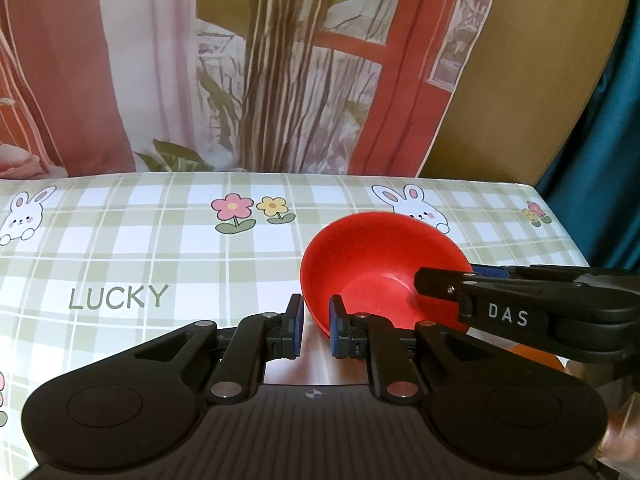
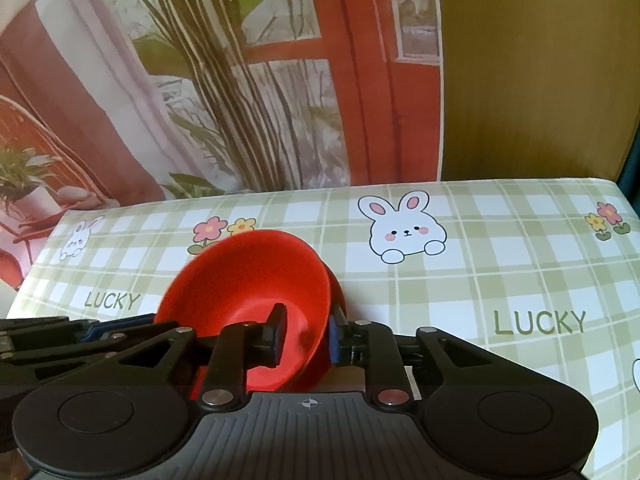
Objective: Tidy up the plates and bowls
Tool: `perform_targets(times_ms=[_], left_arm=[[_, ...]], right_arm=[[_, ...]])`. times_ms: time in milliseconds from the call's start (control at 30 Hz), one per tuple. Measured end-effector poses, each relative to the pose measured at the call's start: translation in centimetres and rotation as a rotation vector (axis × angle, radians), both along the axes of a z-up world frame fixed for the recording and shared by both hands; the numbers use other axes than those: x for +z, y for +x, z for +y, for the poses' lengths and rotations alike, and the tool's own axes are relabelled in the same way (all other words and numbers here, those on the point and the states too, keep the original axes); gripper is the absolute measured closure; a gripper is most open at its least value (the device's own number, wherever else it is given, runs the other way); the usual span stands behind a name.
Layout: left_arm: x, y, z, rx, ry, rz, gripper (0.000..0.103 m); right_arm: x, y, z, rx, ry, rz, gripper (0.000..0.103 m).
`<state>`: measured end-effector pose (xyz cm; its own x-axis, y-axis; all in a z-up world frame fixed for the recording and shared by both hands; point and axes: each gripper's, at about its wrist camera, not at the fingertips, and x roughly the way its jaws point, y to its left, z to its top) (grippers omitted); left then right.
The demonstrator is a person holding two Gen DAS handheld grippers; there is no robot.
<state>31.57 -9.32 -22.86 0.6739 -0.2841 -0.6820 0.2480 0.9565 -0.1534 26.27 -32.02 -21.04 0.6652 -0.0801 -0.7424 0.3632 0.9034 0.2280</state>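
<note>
"LUCKY" printed in olive-green capitals on plaid tablecloth (image 1: 160,240), left wrist view, left of red bowl. Same word twice on cloth in right wrist view: left edge and right side. "DAS" in white capitals on black finger of right gripper (image 1: 444,280) reaching in from right, left wrist view. No other legible text.

A home setting, by the look of it: the counter (image 1: 160,248) wears a green-checked cloth printed with cartoon bunnies, flowers and the word LUCKY. Behind it hangs a printed backdrop (image 1: 260,80) of curtains, plants and a red window frame, beside a teal curtain (image 1: 612,120).
</note>
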Motion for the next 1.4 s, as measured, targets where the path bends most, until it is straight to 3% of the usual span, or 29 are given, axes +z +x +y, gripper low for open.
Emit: perform_targets(times_ms=[200, 467, 667, 967, 1400], left_arm=[[0.1, -0.2, 0.2, 0.022, 0.012, -0.003, 0.089], [1.6, -1.4, 1.0, 0.030, 0.016, -0.034, 0.089], [3.4, -3.2, 2.6, 0.034, 0.070, -0.064, 0.089], [6.3, -6.8, 7.4, 0.123, 0.108, -0.129, 0.089], [8.8, -12.7, 16.5, 0.239, 0.098, -0.210, 0.089]], right_arm=[[0.5, -0.5, -0.2, -0.008, -0.014, -0.004, 0.075], [1.1, -1.6, -0.6, -0.017, -0.028, -0.012, 0.075], [2.5, -2.4, 0.7, 0.005, -0.063, -0.032, 0.076], [5.3, -3.7, 3.7, 0.038, -0.097, -0.071, 0.076], [7.5, -3.6, 10.6, 0.106, -0.118, -0.092, 0.076]])
